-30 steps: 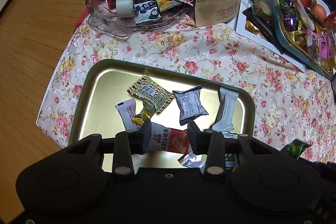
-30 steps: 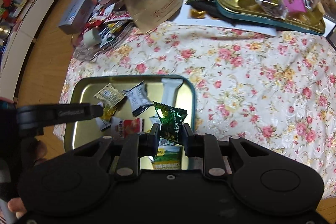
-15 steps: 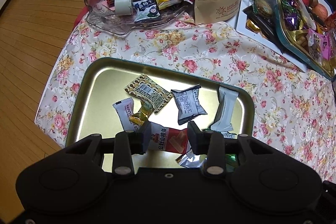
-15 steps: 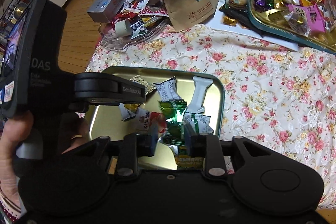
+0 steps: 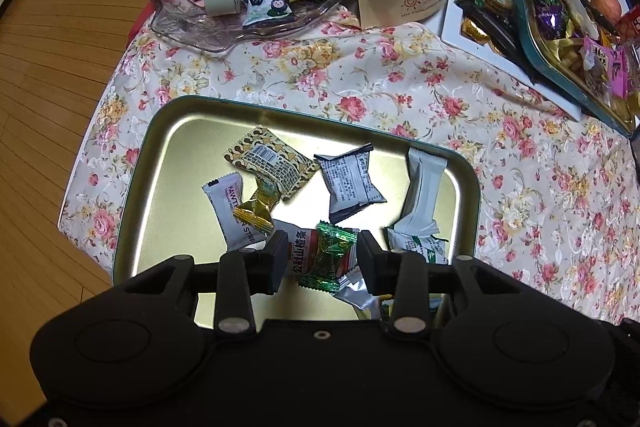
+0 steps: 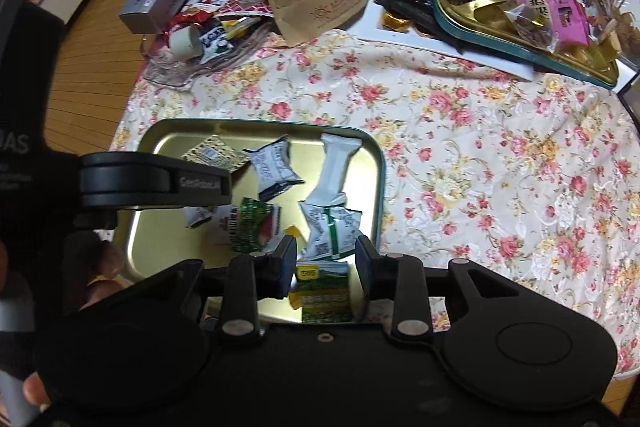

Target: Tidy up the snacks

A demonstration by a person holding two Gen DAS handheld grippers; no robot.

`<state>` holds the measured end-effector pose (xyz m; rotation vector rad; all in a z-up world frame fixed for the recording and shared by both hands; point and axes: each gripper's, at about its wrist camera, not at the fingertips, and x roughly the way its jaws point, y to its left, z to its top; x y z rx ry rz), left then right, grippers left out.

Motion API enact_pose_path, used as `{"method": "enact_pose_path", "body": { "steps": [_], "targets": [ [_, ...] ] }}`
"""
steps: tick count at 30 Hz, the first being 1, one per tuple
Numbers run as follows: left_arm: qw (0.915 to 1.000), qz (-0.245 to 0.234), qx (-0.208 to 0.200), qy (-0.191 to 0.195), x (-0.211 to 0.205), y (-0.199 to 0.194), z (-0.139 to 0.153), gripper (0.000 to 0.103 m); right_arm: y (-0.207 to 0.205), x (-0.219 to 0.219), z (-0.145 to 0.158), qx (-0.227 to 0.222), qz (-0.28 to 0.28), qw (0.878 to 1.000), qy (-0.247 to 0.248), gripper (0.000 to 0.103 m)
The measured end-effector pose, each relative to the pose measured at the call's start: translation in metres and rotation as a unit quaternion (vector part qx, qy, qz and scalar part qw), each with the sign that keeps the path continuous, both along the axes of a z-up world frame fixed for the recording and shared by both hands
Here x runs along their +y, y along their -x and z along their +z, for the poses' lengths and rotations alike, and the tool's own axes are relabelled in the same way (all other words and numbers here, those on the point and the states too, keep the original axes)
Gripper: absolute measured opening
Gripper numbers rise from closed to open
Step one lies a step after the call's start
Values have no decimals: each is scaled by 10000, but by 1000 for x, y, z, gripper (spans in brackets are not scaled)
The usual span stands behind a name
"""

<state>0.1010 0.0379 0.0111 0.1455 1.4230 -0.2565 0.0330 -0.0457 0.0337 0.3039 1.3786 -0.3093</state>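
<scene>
Low in the left wrist view, the green candy wrapper [image 5: 329, 255] is now lying on the red snack packet [image 5: 304, 254] in the gold tin tray [image 5: 132, 187], absent there a second ago; the left gripper [image 5: 322, 259] is hovering, jaws apart and empty.

At lower centre of the right wrist view, the right gripper [image 6: 326, 263] is hanging empty, jaws apart after releasing the candy, which is lying left of them. One more snack is sorted.

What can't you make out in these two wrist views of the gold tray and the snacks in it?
- Gold tray: its near edge is hidden by the gripper body in both views.
- Green candy: the print is too small to read in the left view.
- Yellow and green packet: its lower end is covered by the right gripper.
- Brown patterned packet: partly blocked by the left gripper's finger in the right view.
</scene>
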Motion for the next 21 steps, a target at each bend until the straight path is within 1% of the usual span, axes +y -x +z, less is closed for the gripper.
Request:
{"method": "enact_pose_path", "body": {
  "steps": [10,16,21],
  "targets": [
    [9998,-175,60,-116,-5,5,-5,48,-1,-16,-19,331,-280,9987,262,34],
    [9994,-272,103,-177,-9,9,-8,48,-2,-29,-31,507,-483,9969,346,34],
    [9990,-402,89,-195,-11,13,-8,48,-3,-33,-36,577,-534,9962,371,34]
  ]
}}
